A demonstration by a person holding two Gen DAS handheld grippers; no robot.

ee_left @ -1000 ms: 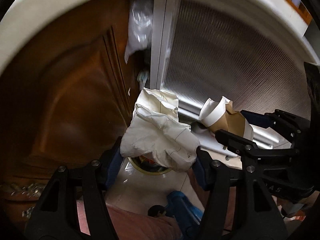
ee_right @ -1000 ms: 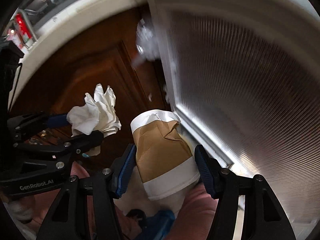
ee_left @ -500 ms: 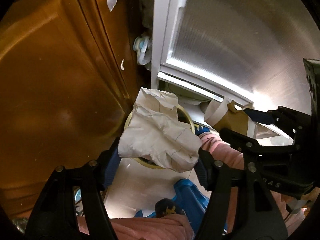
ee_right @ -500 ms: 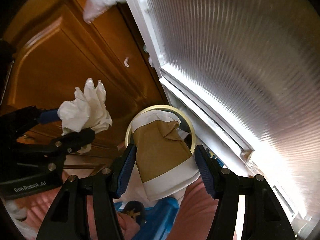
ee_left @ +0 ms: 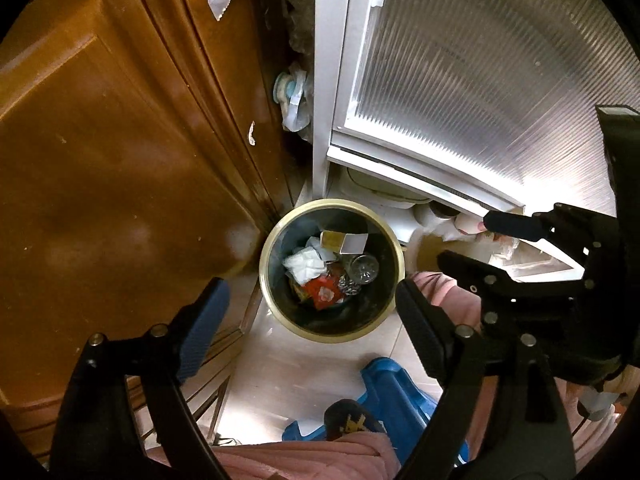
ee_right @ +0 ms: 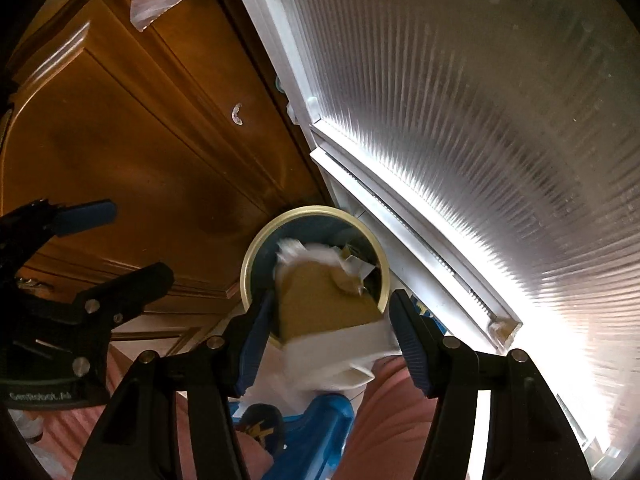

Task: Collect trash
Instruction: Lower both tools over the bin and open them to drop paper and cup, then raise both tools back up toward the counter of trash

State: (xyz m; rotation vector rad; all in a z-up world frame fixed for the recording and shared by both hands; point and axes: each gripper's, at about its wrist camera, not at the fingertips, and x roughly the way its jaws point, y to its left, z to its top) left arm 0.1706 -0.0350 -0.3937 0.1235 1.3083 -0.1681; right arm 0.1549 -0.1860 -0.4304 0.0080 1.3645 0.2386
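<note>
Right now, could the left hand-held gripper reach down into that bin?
Probably yes. The left hand-held gripper is open and empty right above the bin, whose mouth is uncovered; nothing lies between them.

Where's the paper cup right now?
In the right wrist view the crushed paper cup sits low and centre between the right tongs, just over the near rim of the trash bin, blurred. I cannot tell whether the tongs grip it.

In my right view the brown paper cup is blurred and hides most of the trash bin; I cannot tell if the pads touch it.
</note>
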